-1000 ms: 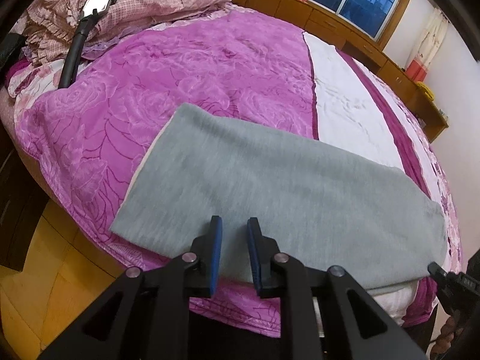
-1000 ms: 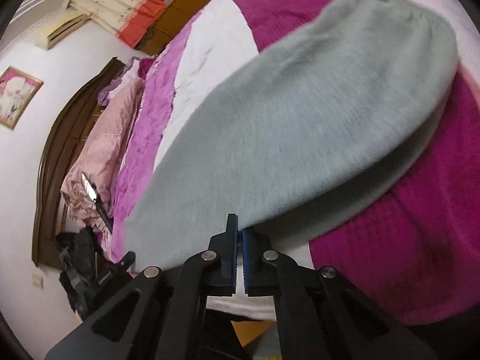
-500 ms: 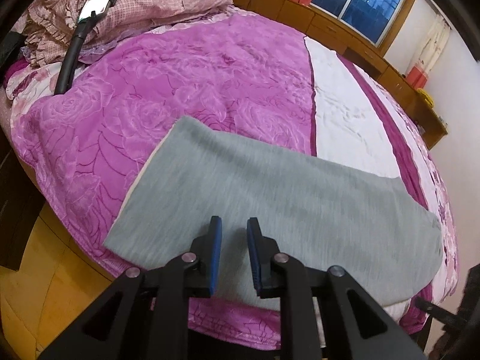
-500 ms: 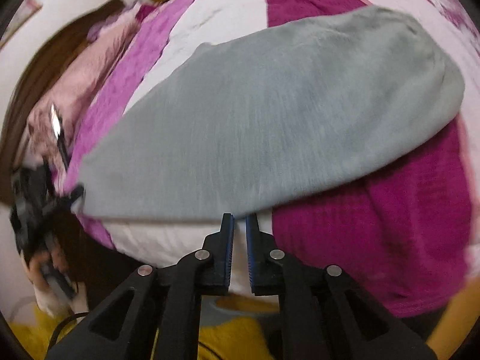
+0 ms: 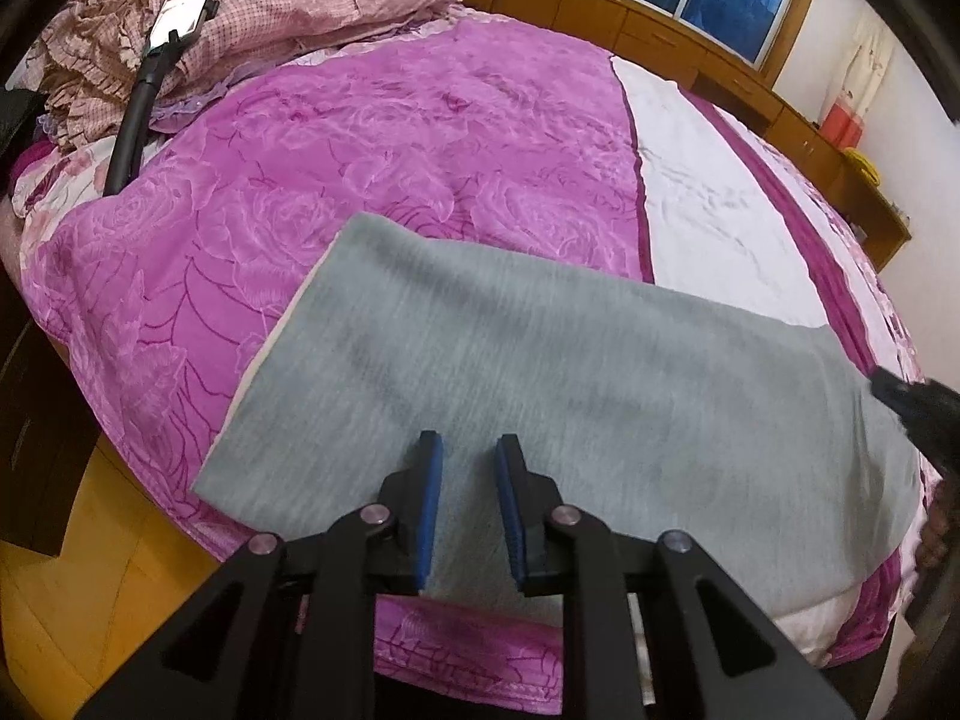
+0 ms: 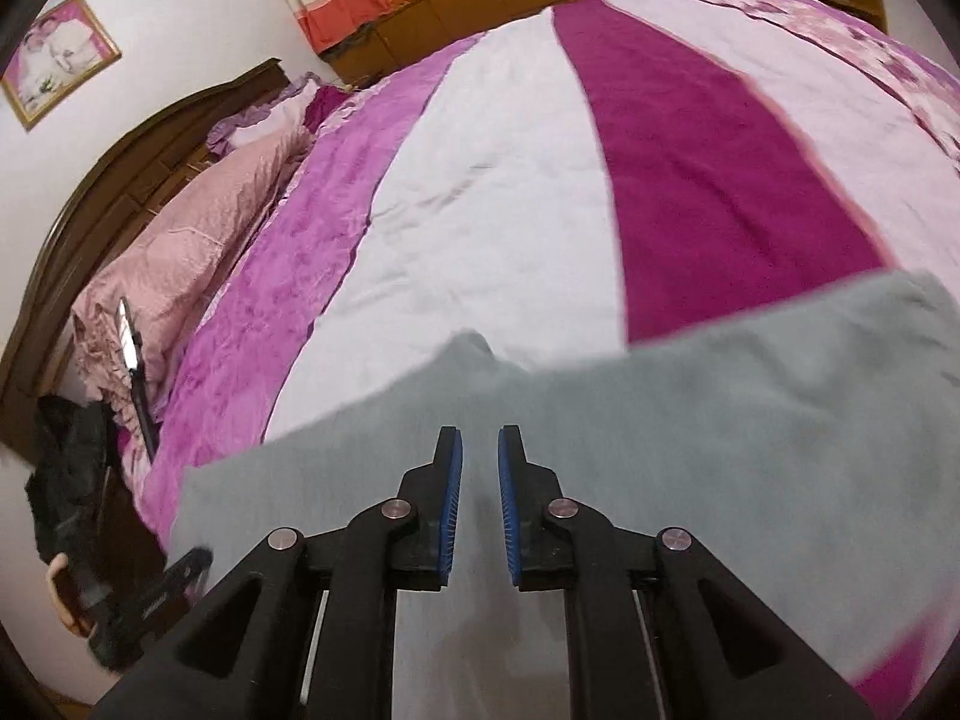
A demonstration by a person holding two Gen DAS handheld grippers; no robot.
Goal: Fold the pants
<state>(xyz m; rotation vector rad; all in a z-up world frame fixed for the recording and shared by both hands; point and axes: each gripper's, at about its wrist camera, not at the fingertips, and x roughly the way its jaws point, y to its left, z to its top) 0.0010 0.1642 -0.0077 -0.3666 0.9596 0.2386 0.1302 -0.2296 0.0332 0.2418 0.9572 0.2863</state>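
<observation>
Grey pants [image 5: 600, 372] lie folded into a long flat band across the near side of the bed, on the purple blanket [image 5: 390, 150]. My left gripper [image 5: 470, 441] hovers over their near edge close to the left end, its jaws a little apart and easing open, nothing between them. The right wrist view shows the pants [image 6: 690, 396] spread under my right gripper [image 6: 479, 433]. Its jaws are opening, with a narrow gap and no cloth in it. A hand [image 6: 60, 591] shows at the lower left there.
A phone on a black holder arm [image 5: 180, 6] leans over pink bedding [image 5: 312, 6] at the head of the bed. Wooden cabinets [image 5: 690, 30] run under the window. A dark headboard [image 6: 120, 150] and black clothing [image 6: 66, 462] stand at left. Wooden floor [image 5: 54, 588] lies beside the bed.
The right gripper swung across and rolled from off the bed's edge to above the pants, and its jaws parted from shut. The left gripper barely moved.
</observation>
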